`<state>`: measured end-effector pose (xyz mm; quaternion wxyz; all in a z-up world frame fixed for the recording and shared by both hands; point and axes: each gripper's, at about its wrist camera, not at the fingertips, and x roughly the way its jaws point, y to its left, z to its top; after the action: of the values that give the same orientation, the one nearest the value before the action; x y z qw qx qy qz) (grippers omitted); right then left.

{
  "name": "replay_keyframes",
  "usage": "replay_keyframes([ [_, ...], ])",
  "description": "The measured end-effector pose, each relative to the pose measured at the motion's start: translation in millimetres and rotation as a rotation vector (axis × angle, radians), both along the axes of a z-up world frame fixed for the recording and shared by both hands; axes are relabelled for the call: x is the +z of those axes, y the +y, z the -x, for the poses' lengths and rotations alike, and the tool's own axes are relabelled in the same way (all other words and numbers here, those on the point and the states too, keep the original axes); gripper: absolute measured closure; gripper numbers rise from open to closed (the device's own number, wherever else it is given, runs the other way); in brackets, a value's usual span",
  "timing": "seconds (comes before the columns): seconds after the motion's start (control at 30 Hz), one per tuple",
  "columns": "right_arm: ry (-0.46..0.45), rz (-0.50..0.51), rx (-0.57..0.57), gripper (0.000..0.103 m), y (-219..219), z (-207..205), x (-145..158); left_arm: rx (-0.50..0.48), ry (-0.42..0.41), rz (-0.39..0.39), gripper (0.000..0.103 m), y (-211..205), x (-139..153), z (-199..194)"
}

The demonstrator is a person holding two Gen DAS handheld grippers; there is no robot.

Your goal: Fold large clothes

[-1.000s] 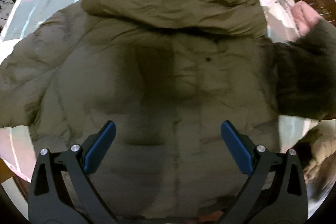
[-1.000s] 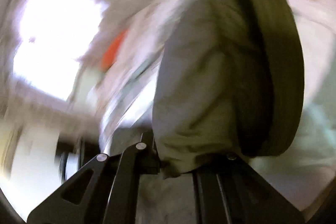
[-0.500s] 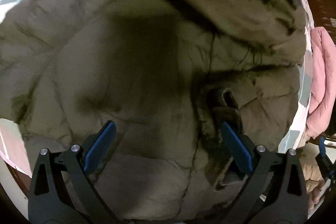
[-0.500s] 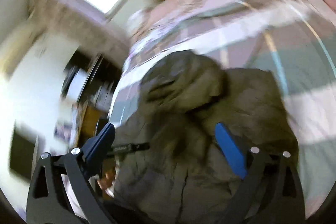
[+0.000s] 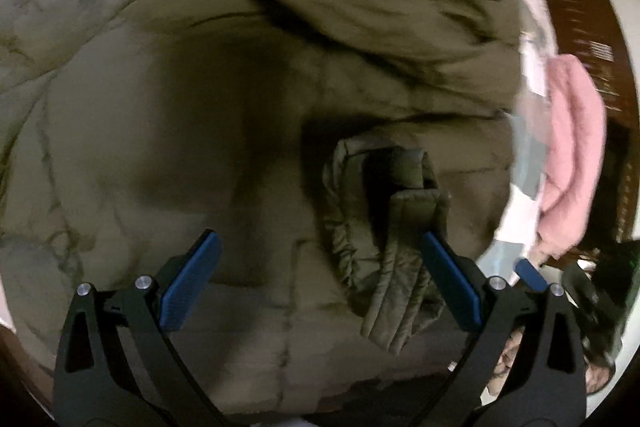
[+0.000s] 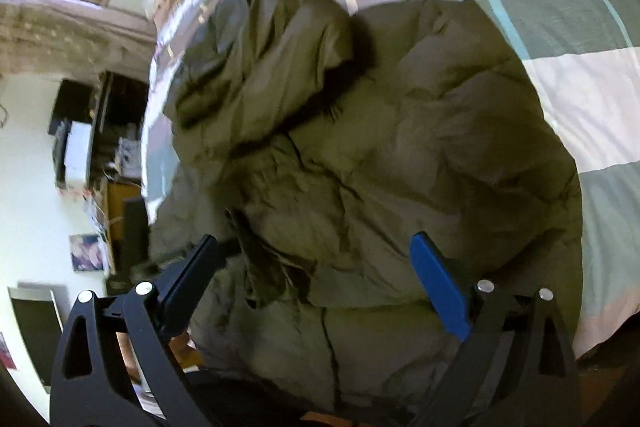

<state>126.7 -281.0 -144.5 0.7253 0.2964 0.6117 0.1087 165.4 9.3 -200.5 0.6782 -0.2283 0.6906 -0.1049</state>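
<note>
Your olive-green padded hooded jacket [image 5: 168, 131] lies spread on the bed with the checked pink, white and teal cover [image 6: 568, 39], filling most of both views. One sleeve is folded in across the body, its ribbed cuff [image 5: 400, 227] resting on the chest. Your left tool [image 5: 320, 287] hangs over the jacket with its jaws wide apart and nothing between them; your right tool [image 6: 316, 287] is the same — spread wide, empty, above the quilted fabric.

For the next fold, probably the other sleeve, take a deep bite of the puffy fabric near its end, lift it clear, and lay it flat across the body so the padding does not bunch.

The jacket's long axis runs from the hood [image 6: 256, 59] at the far end to the hem nearest you.
</note>
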Motion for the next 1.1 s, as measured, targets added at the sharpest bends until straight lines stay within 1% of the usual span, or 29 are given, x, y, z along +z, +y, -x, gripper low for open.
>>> replay_keyframes([
  [0.07,0.009,-0.013,-0.005,0.007,-1,5,3,-0.022,-0.012,0.048,0.002,-8,5,3],
  [0.13,0.012,-0.023,-0.024,0.007,-4,7,2,-0.044,-0.004,0.092,0.002,-19,5,6],
  [0.2,0.013,-0.018,-0.049,0.007,-9,10,6,-0.053,0.007,0.088,0.002,-16,7,9],
  [0.3,0.027,-0.020,-0.074,0.007,-17,13,6,-0.073,0.010,0.065,0.002,-27,5,12],
  [0.43,0.052,-0.033,-0.086,0.007,-20,15,0,-0.089,0.002,0.054,0.002,-32,2,13],
  [0.83,0.089,-0.046,-0.071,0.007,-13,14,-8,-0.077,-0.042,0.096,0.002,-26,14,14],
  [0.97,0.090,-0.045,-0.076,0.007,-13,14,-8,-0.108,-0.070,0.090,0.002,-33,20,17],
  [1.1,0.090,-0.055,-0.088,0.007,-18,14,-9,-0.182,-0.096,0.046,0.002,-49,21,22],
])
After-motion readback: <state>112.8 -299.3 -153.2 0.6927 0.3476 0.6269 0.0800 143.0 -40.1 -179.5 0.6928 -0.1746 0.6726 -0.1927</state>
